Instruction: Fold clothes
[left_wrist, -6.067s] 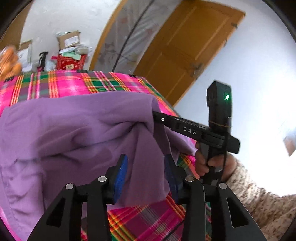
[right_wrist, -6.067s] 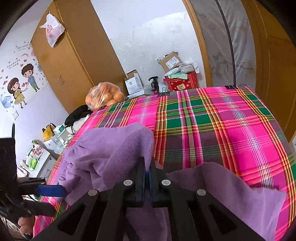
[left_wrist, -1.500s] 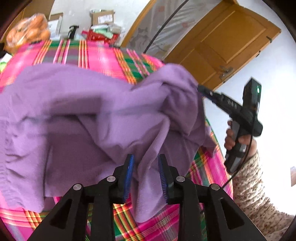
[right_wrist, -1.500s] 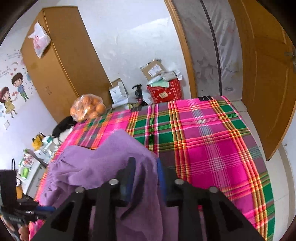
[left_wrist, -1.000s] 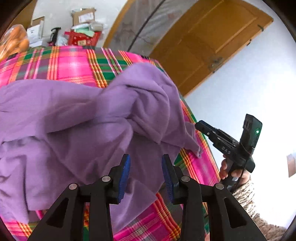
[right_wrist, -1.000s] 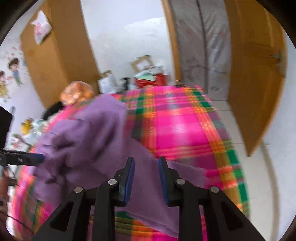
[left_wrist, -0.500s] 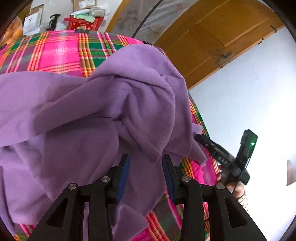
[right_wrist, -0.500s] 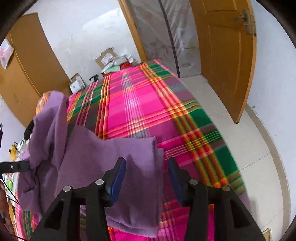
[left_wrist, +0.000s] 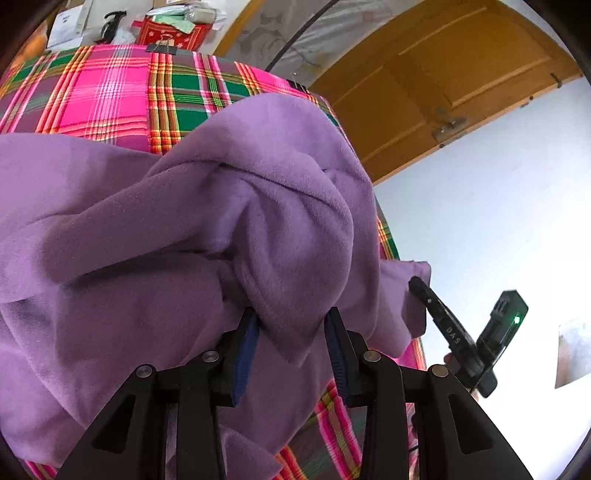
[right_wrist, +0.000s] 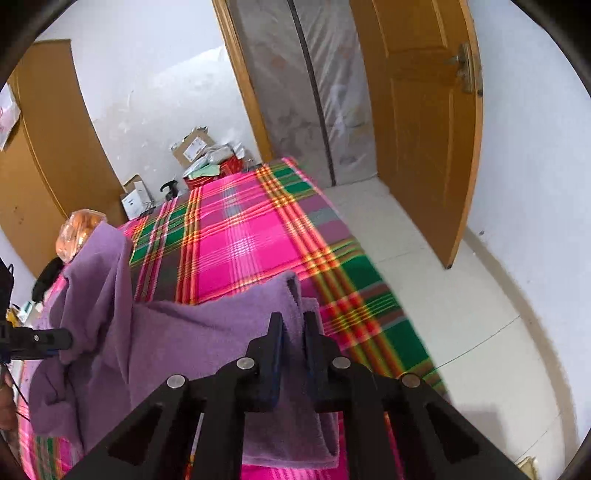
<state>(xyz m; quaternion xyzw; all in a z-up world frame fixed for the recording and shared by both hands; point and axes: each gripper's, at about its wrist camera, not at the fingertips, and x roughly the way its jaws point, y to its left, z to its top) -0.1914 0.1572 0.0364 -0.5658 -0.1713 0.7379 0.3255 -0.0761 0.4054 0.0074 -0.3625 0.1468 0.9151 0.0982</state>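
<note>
Plaid counter (right_wrist: 251, 236): far half lay bare, giving room to spread; right edge dropped to open floor (right_wrist: 461, 314), with a door (right_wrist: 424, 129) beyond. Purple garment (left_wrist: 184, 240): bunched on the counter's near half, no clean fold visible, so folding judged barely begun. Left gripper (left_wrist: 291, 332): jaws apart around a hanging fold, not clamped. Right gripper (right_wrist: 293, 328): jaws nearly together on the garment's corner near the counter's right edge, apparently gripping it.
</note>
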